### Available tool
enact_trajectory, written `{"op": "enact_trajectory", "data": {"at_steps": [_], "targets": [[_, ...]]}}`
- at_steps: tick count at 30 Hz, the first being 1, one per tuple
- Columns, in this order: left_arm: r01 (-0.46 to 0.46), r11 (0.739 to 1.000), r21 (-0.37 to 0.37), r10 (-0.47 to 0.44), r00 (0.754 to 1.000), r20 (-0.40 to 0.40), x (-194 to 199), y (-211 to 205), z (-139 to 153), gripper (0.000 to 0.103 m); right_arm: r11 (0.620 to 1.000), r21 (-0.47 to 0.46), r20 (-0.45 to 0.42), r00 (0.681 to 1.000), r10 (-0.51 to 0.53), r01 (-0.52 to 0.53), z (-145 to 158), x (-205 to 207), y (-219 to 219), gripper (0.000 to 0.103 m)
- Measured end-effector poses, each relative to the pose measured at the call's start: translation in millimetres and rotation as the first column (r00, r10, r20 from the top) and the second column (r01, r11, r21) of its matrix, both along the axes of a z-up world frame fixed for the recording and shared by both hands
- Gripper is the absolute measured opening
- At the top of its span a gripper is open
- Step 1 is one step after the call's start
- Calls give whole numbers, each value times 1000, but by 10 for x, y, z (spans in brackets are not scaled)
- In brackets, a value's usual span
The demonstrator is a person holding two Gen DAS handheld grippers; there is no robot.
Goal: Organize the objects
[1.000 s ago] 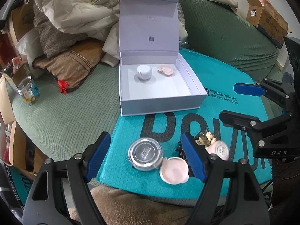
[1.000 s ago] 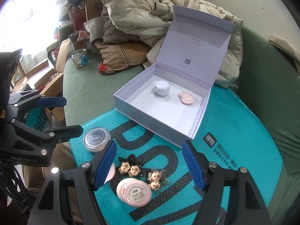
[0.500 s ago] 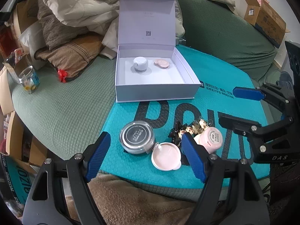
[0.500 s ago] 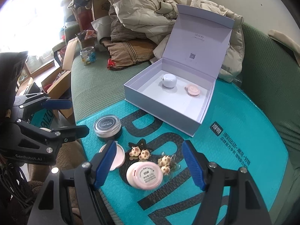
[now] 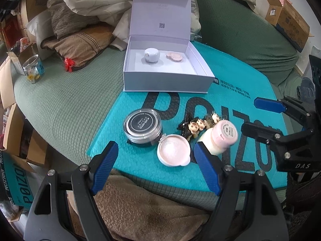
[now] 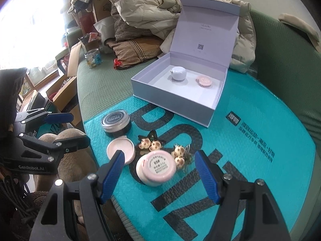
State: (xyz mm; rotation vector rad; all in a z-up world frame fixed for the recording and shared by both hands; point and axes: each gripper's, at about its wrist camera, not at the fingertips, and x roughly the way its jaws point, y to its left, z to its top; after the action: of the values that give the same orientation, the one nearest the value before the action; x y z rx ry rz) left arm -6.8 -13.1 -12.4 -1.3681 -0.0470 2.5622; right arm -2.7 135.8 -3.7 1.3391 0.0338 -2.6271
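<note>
Left gripper (image 5: pixel 154 161): released, now further back from the box, near the jar and the lid.
Right gripper (image 6: pixel 159 167): released, straddling the pink pot (image 6: pixel 155 167).
Box (image 5: pixel 166 83): open, far, looks smaller than before.
Jar (image 5: pixel 142 127): left of the clips (image 5: pixel 193 127).
Lid (image 5: pixel 173 152): touching the jar.

The left gripper (image 5: pixel 155 163) is held low and level, its two blue-padded fingers (image 5: pixel 104 164) spread wide with nothing between them. The right gripper (image 6: pixel 160 170) is likewise spread wide and grips nothing, its blue pads (image 6: pixel 206 173) well apart. In each wrist view the other gripper shows side-on at the edge of the picture, the right one (image 5: pixel 260 116) at the right and the left one (image 6: pixel 70 128) at the left, both with jaws parted.
</note>
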Motion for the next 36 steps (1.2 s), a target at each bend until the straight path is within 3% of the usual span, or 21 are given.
{"op": "enact_trajectory", "data": {"at_steps": [22,36], "targets": [[-14,997,71,6,994,111,115,20,-403,77,994,-106,54,999,-1,7,-345,75,114,73],[72,996,61,-80,986,145,-35,245,-646,77,993,-118,75,996,40,-31,-550,-114,51,73]]}}
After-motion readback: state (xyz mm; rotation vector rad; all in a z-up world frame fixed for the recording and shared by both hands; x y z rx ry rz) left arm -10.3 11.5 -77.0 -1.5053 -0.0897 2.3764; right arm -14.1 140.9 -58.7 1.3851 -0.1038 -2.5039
